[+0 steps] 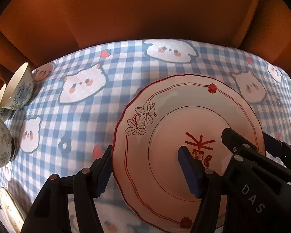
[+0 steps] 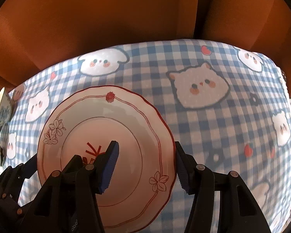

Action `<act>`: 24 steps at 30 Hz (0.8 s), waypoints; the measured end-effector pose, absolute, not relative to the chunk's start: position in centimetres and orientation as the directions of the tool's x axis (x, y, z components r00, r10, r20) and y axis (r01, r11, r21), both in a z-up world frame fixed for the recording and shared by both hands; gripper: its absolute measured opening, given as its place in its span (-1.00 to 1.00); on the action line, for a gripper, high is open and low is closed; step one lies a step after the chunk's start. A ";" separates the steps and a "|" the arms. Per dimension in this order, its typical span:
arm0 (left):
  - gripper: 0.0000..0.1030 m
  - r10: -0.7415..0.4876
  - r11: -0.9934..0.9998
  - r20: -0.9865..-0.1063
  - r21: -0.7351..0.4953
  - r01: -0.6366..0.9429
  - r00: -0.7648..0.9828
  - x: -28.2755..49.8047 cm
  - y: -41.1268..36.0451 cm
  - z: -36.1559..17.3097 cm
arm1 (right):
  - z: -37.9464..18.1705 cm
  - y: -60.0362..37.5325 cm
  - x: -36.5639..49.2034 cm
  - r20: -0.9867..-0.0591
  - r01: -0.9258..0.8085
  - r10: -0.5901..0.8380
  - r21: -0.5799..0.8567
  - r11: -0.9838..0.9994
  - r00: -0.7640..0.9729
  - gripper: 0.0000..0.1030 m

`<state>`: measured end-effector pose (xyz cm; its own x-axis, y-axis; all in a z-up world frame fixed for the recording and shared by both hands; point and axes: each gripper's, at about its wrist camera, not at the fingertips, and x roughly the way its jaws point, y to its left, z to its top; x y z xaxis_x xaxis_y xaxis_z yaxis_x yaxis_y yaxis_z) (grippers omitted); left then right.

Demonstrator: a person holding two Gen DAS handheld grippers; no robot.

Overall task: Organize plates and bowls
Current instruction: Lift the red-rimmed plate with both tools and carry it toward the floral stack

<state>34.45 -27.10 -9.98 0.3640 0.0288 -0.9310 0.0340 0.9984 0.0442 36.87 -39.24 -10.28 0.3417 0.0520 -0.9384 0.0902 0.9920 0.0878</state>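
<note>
Bowls [image 1: 19, 87]: blue-patterned, grouped at the left edge of the left wrist frame, on the checked tablecloth [image 1: 83, 116] that covers the desk. What is inside them cannot be seen from this angle. A further rim [image 1: 7, 207] shows at lower left, too blurred to name.

Left gripper [image 1: 145, 172]: lower centre of its own frame, wide open. One finger lies just outside the left rim of the plate [image 1: 164, 116], the other over the plate's centre, so the rim sits between them. Whether either pad touches cannot be told. It holds nothing firmly.

Plate: pink, red-edged, round (no long axis), flat on the cloth, centre-right in the left view and centre-left in the right view [image 2: 106, 126]. It carries nothing.

Right gripper [image 2: 147, 167]: lower centre of its own frame, equally wide open, straddling the plate's right rim in mirror fashion, with nothing gripped.

Relation for the next move: the plate lies directly ahead of both grippers, each equally near. Judged, closing on opposite rims would let it be lifted; the bowls lie well apart to the left.
</note>
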 end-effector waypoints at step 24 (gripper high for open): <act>0.30 -0.018 0.992 -0.968 0.014 0.125 0.249 22.6 -24.1 -10.6 | -9.8 -37.1 22.7 -0.974 0.141 0.082 0.114 0.983 0.212 0.15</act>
<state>22.63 -24.14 -10.60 0.2495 -0.0175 -0.9682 0.1251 0.9920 0.0143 22.68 -37.10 -9.85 0.2121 0.0824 -0.9738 0.1413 0.9834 0.1140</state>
